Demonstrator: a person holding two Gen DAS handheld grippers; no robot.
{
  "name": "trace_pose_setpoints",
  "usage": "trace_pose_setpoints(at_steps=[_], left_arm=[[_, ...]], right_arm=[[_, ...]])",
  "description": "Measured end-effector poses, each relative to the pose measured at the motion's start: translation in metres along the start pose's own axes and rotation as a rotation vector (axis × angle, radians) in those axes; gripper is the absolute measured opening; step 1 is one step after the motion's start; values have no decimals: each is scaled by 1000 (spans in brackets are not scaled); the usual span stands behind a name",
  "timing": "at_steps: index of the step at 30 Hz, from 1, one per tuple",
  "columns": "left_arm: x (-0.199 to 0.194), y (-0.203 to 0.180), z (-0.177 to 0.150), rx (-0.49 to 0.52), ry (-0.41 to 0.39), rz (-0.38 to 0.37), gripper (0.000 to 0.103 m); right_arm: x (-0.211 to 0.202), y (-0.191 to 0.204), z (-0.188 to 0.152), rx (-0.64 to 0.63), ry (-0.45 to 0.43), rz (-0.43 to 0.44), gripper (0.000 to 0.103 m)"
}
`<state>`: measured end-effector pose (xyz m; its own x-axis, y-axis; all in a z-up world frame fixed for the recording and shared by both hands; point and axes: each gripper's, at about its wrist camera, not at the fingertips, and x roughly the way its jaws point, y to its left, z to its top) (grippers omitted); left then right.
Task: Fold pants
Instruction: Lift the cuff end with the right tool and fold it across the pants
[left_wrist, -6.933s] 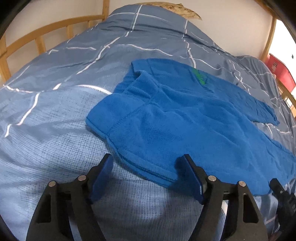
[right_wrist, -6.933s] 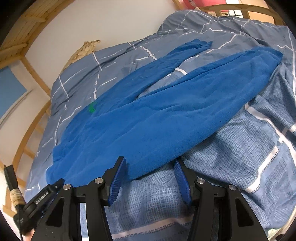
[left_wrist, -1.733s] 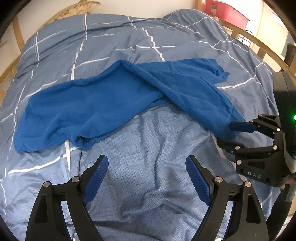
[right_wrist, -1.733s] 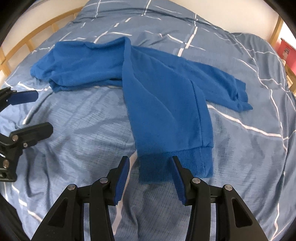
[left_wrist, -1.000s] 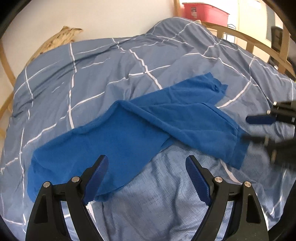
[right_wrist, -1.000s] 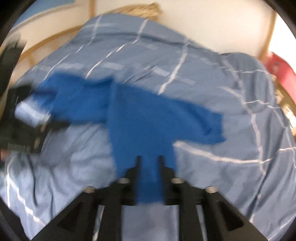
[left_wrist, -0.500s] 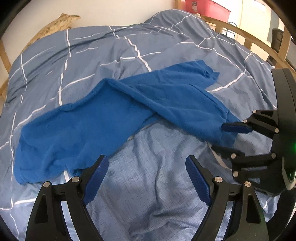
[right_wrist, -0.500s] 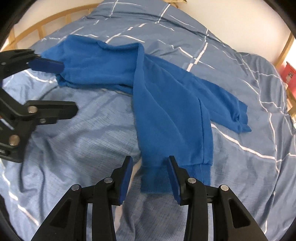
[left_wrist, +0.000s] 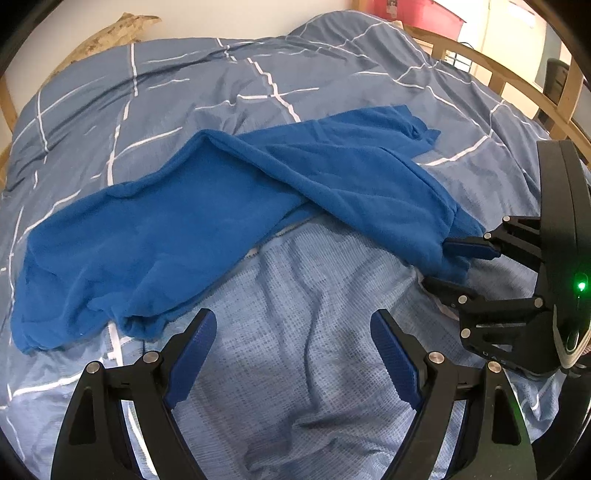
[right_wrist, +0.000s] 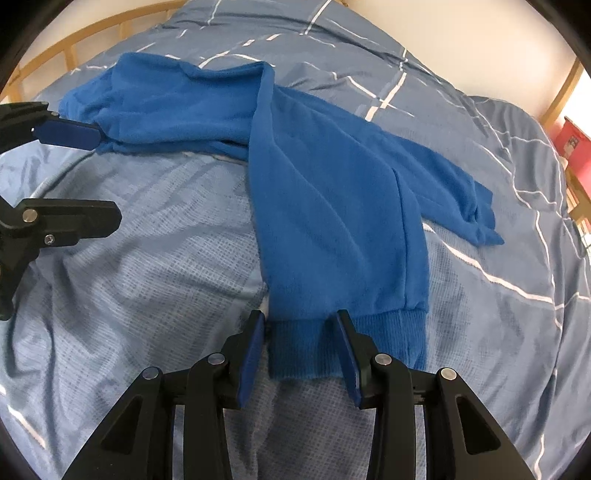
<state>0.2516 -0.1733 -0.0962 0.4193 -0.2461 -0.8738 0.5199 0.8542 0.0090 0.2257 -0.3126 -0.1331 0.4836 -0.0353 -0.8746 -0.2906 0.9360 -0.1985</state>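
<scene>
Blue fleece pants (left_wrist: 166, 221) lie across the bed, one leg folded over towards me. The ribbed cuff (right_wrist: 303, 347) of that leg sits between the pads of my right gripper (right_wrist: 299, 332), which is shut on it low over the duvet. In the left wrist view the right gripper (left_wrist: 458, 267) shows at the right edge with the cuff (left_wrist: 454, 236) in its jaws. My left gripper (left_wrist: 293, 328) stands wide open above bare duvet, just short of the pants' waist end (left_wrist: 140, 325). The right wrist view shows the left gripper (right_wrist: 109, 177) at the left, its upper finger beside the waist end (right_wrist: 110, 110).
A blue duvet with white lines (left_wrist: 295, 387) covers the bed. A wooden rail (left_wrist: 498, 77) runs along the far right side, with a red box (left_wrist: 436, 14) behind it. A tan pillow (left_wrist: 110, 33) leans against the wall at the head.
My right gripper has come down with the cuff, which now rests on the duvet. My left gripper has sunk a little towards the bed, still open.
</scene>
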Motion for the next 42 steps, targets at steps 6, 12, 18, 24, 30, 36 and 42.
trace_pose_setpoints(at_steps=[6, 12, 18, 24, 30, 36, 42], left_arm=[[-1, 3, 1, 1, -4, 4, 85], [-6, 8, 9, 5, -23, 6, 85], [-13, 14, 31, 1, -61, 13, 85], [-12, 20, 66, 50, -101, 46, 85], [10, 26, 116, 159, -79, 75, 85], [41, 18, 151, 223, -50, 108, 85], [61, 9, 157, 219, -29, 81, 85]], right_arm=[[-4, -6, 1, 31, -9, 18, 20], [-32, -23, 9, 98, -77, 29, 12], [-66, -65, 32, 194, -173, -35, 10], [-65, -119, 77, 265, -200, -115, 10], [-33, -156, 114, 289, -140, -131, 10], [12, -191, 131, 351, -69, -105, 10], [45, -216, 139, 434, -32, -72, 21]])
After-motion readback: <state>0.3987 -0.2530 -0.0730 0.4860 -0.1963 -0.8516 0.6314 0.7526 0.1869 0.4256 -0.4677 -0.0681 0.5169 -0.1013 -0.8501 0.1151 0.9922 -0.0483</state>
